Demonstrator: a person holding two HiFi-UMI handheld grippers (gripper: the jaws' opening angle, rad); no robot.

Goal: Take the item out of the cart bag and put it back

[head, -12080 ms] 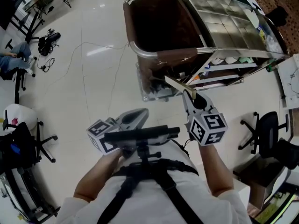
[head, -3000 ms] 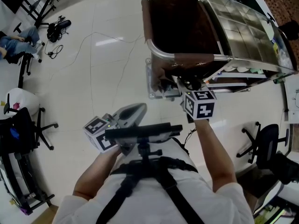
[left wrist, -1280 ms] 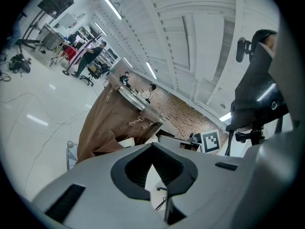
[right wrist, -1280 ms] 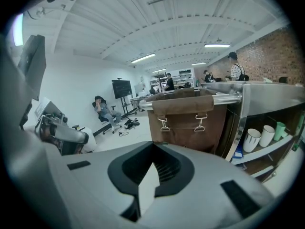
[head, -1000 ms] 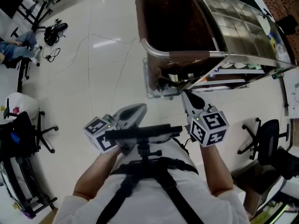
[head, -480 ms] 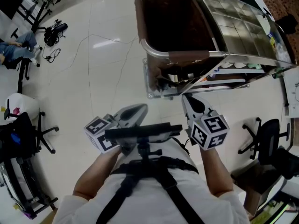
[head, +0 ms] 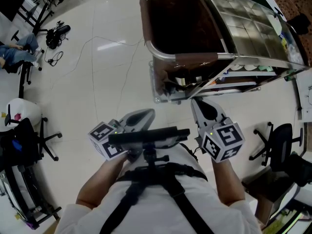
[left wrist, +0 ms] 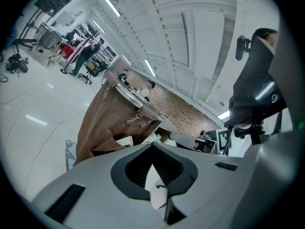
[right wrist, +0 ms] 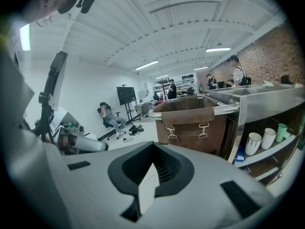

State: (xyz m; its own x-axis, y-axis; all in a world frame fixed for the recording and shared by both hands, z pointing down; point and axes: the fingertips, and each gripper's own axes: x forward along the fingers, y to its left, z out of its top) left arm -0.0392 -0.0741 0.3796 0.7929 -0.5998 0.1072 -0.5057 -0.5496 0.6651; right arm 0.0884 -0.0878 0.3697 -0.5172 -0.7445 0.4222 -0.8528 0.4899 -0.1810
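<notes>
Cart bag (head: pixel 180 28), brown, hangs at the end of the steel cart (head: pixel 243 23), mouth facing up, its long side running away from the person along the cart's top. Its inside is dark, and the item cannot be made out there. Right tool (head: pixel 195 102) hangs just short of the bag's near rail, pointing at the bag, tips together with nothing between them. Left tool (head: pixel 146 113), likewise closed and empty, sits farther back from the bag. Beside the bag, cups (right wrist: pixel 253 142) stand on the cart's shelf; a cable (head: pixel 92 48) trails over the floor on the bag's other side.
</notes>
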